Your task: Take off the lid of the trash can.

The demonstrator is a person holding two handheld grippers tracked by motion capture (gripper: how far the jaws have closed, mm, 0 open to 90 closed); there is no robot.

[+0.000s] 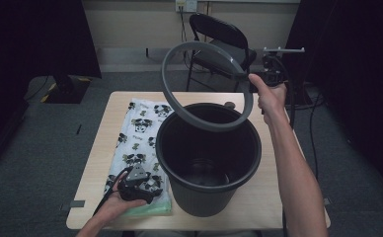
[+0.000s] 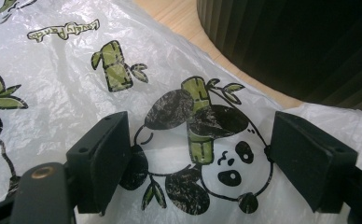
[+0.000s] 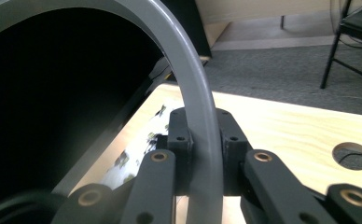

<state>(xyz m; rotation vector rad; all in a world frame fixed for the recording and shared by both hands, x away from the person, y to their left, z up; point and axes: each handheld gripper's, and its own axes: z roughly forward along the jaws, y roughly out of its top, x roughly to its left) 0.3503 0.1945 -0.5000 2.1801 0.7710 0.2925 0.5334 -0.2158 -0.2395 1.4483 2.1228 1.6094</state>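
Note:
A black bin [image 1: 208, 157] stands on the wooden table [image 1: 103, 143], right of a flat white plastic bag printed with pandas [image 1: 137, 133]. My right gripper [image 1: 251, 80] is shut on a grey ring [image 1: 207, 86], holding it tilted in the air above the bin's far rim; in the right gripper view both pads clamp the ring's band [image 3: 195, 102]. My left gripper [image 1: 147, 190] rests low over the bag's near end, open, with a panda print [image 2: 200, 154] between its pads and nothing gripped.
A black folding chair [image 1: 219, 42] stands behind the table. The table has a round hole [image 3: 351, 155] near its far right part. Dark curtains flank the room, and cables run across the grey carpet on the right.

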